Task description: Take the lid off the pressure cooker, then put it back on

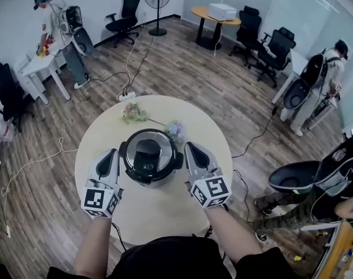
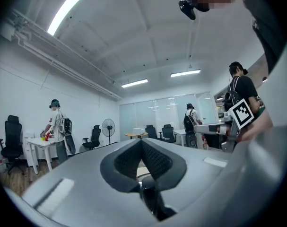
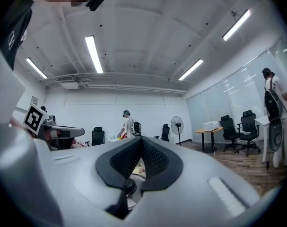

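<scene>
As both flank cooker (image 1: 148,156), left claw (image 1: 113,151), right claw (image 1: 190,145) closed, empty.

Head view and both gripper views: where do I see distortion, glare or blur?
Head view: the fisheye bends the floor planks, the corners go dark, the pressure cooker is sharp. Left gripper view: the ceiling light is blown out white and the walls curve. Right gripper view: the same curving, bright light strips, a dark rim.

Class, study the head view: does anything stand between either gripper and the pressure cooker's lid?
Nothing visible does. The left gripper and right gripper, both shut, flank the lid directly; the flowers lie on the table beyond it.
</scene>
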The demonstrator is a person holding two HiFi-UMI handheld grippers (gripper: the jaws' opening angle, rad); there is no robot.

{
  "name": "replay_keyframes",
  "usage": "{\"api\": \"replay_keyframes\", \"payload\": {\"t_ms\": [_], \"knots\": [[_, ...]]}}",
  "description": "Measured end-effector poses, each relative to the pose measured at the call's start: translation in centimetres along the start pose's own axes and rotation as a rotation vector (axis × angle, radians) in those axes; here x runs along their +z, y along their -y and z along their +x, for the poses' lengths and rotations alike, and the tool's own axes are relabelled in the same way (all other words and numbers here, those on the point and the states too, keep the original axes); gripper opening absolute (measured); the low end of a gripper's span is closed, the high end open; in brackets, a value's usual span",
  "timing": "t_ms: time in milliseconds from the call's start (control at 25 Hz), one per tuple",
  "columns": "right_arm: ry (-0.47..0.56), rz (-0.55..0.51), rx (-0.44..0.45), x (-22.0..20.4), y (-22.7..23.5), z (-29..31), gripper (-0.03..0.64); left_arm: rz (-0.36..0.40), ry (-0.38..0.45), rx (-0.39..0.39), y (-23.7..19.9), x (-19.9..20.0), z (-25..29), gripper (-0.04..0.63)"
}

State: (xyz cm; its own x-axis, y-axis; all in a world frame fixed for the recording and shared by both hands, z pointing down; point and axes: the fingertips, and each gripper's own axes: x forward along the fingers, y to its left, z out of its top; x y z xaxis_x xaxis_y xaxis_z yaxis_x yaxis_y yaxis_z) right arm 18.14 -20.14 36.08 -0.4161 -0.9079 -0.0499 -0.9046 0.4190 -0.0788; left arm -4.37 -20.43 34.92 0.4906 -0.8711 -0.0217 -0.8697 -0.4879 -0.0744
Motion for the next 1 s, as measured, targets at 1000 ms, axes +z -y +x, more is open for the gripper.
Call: {"api": "replay_keyframes", "payload": {"t_ms": [1000], "knots": [[-0.007, -0.064, -0.014, -0.2, -0.5, -0.5, 0.006, 0.003, 0.002, 0.015, -0.6, 0.0, -0.5, 0.000]]}}
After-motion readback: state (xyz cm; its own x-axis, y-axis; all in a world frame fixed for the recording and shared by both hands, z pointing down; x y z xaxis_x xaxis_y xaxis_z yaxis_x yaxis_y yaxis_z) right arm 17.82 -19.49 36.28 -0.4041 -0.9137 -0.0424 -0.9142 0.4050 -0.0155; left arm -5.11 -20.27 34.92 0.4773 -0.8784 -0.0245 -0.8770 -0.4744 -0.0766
